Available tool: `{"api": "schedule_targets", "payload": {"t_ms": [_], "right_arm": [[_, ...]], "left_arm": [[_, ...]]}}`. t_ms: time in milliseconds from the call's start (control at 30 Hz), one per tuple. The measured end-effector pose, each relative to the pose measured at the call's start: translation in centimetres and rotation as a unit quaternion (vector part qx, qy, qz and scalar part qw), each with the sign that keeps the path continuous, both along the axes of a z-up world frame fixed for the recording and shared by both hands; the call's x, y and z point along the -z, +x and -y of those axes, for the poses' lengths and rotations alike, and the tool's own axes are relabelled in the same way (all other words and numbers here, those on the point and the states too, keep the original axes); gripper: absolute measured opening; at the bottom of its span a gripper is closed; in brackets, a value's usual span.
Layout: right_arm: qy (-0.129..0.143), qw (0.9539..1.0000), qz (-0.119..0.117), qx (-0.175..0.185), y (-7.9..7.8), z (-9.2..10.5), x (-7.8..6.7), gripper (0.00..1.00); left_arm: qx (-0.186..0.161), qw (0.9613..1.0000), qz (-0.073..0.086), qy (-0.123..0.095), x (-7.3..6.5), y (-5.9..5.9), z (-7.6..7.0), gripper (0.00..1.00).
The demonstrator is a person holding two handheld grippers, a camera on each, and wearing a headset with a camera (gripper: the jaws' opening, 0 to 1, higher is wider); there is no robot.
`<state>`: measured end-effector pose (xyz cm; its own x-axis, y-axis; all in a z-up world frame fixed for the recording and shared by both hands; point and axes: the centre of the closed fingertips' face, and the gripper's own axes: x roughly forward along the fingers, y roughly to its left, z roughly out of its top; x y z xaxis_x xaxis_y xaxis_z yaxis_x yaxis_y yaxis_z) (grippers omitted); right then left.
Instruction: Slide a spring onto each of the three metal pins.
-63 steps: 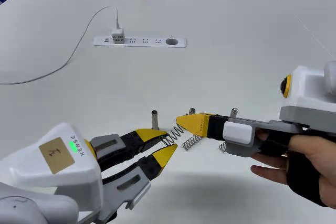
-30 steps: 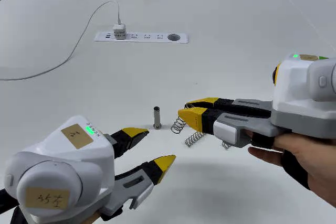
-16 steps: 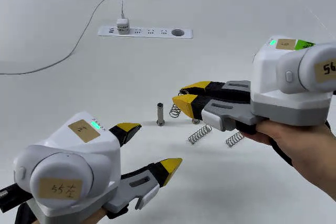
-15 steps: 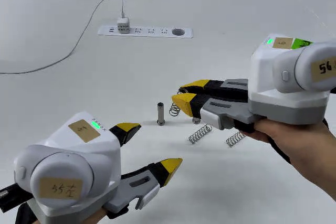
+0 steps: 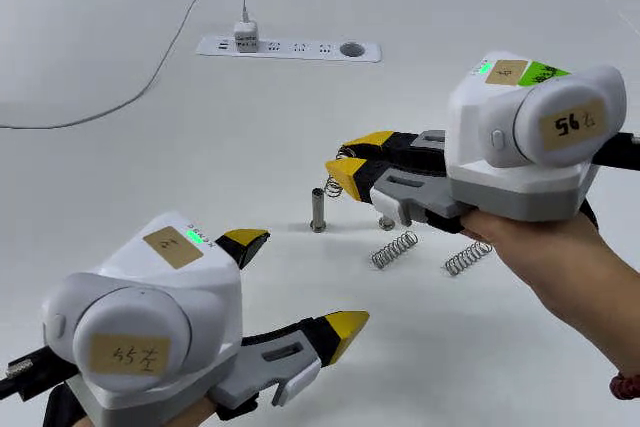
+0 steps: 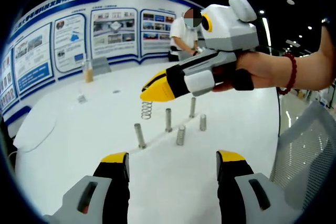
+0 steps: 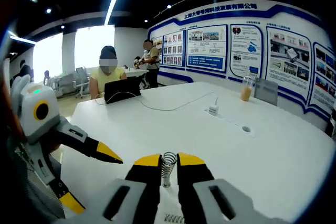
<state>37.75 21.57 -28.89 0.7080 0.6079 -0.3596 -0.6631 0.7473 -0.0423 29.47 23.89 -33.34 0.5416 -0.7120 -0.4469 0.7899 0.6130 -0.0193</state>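
Steel spring (image 7: 168,165) between right tongs (image 5: 337,161), pin (image 5: 386,223) half-hidden

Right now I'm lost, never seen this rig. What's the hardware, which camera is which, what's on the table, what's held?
No robot arm here: a person holds the left hand-held gripper and the right hand-held gripper, which are two-jaw tools. The rectangular picture comes from a camera on their headset, looking down at the work. The two round pictures come from cameras riding on each tool, looking along its jaws. The left one is open and holds nothing. The right one is shut on a spring. On the white table metal pins stand upright, one close to the held spring. Two loose springs lie flat near them. Farther back is a power strip with a charger plugged in.
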Motion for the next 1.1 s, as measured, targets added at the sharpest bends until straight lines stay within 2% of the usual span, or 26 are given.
{"api": "schedule_targets", "payload": {"t_ms": [200,533,800,1100], "right_arm": [[-0.006,1.0000,-0.002,-0.002,0.6,-0.4,0.7,0.12],[-0.043,0.9989,0.004,-0.016,1.3,-1.2,1.9,0.12],[-0.059,0.9979,0.010,-0.022,1.5,-1.5,2.4,0.12],[-0.097,0.9947,0.015,-0.033,1.5,-1.8,3.7,0.12]], "left_arm": [[0.002,1.0000,-0.004,-0.002,0.2,-0.1,0.1,0.71],[0.004,0.9999,-0.009,0.001,0.6,-0.2,0.0,0.70],[0.005,0.9998,-0.017,0.002,0.9,-0.2,0.0,0.68],[0.006,0.9998,-0.017,0.004,1.0,-0.3,0.0,0.68]]}}
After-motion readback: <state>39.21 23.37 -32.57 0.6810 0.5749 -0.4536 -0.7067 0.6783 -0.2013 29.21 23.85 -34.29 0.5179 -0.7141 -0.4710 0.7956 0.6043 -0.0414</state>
